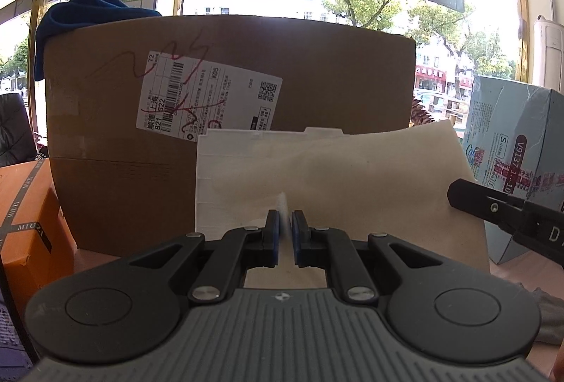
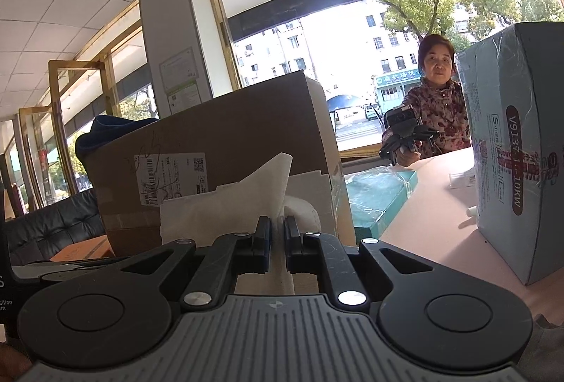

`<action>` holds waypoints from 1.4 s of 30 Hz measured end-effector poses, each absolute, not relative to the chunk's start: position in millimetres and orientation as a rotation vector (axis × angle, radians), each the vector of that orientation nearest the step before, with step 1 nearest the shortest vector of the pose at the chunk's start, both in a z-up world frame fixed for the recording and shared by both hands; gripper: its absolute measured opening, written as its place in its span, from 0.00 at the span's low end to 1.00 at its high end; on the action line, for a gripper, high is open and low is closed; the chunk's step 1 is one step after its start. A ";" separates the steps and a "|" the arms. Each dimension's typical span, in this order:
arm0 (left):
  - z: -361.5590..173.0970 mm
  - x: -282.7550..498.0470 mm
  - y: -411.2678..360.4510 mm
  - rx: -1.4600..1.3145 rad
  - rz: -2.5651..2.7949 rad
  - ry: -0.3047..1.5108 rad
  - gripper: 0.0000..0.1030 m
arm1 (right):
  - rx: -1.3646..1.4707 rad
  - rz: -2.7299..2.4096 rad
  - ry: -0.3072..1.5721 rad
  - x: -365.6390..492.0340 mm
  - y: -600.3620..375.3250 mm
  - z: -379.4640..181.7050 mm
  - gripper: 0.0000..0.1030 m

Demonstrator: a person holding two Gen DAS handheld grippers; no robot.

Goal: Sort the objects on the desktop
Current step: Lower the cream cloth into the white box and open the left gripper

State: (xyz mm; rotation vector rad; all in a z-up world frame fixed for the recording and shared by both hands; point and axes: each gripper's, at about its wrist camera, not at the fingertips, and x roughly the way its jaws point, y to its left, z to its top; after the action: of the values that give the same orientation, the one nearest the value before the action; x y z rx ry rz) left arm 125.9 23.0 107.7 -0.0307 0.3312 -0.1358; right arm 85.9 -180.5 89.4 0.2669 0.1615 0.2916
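Left wrist cam: the left gripper has its blue-padded jaws pinched nearly together on the near edge of a white sheet, some kind of thin paper or foam. The sheet stands held up in front of a big cardboard shipping box with a label scribbled over in red pen. A blue cloth sits bunched on the box's top left corner. There's an orange box off to the left and a light blue carton on the right. The right gripper pokes in from the right, at the sheet's right edge.

Right wrist cam: the right gripper is also clamped on the white sheet, with a fold of it sticking up between the pads. Same cardboard shipping box is behind it, and the light blue carton stands on the pink tabletop to the right. A teal flat package lies beside the cardboard box. Across the table a person holds another gripper rig.
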 end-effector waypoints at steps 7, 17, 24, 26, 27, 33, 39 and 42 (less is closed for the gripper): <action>93.5 135.8 25.3 -0.024 -0.157 0.436 0.07 | 0.310 0.295 0.329 99.9 -190.7 83.5 0.08; 88.9 141.5 33.0 -0.022 -0.181 0.586 0.07 | 0.332 0.284 0.548 110.3 -194.1 89.4 0.08; 88.1 130.3 44.1 -0.022 -0.209 0.639 0.07 | 0.357 0.328 0.584 102.0 -198.5 100.4 0.08; 90.3 129.5 46.3 -0.032 -0.210 0.648 0.07 | 0.370 0.340 0.588 100.4 -198.1 103.2 0.08; 91.3 128.7 46.1 -0.032 -0.210 0.652 0.07 | 0.381 0.347 0.597 100.5 -197.7 104.1 0.08; 93.6 128.6 38.9 0.012 -0.191 0.656 0.07 | 0.339 0.318 0.630 106.7 -187.6 108.1 0.08; 88.4 144.6 29.6 0.033 -0.177 0.672 0.07 | 0.231 0.292 0.743 138.7 -164.1 96.8 0.08; 84.8 147.7 24.8 0.058 -0.181 0.684 0.15 | 0.140 0.284 0.782 151.4 -150.3 91.1 0.08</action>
State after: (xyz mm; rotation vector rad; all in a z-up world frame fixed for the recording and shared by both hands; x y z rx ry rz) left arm 147.7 24.8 84.8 0.0584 0.6841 -0.1807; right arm 151.4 -150.3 91.1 0.1404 0.7816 0.2844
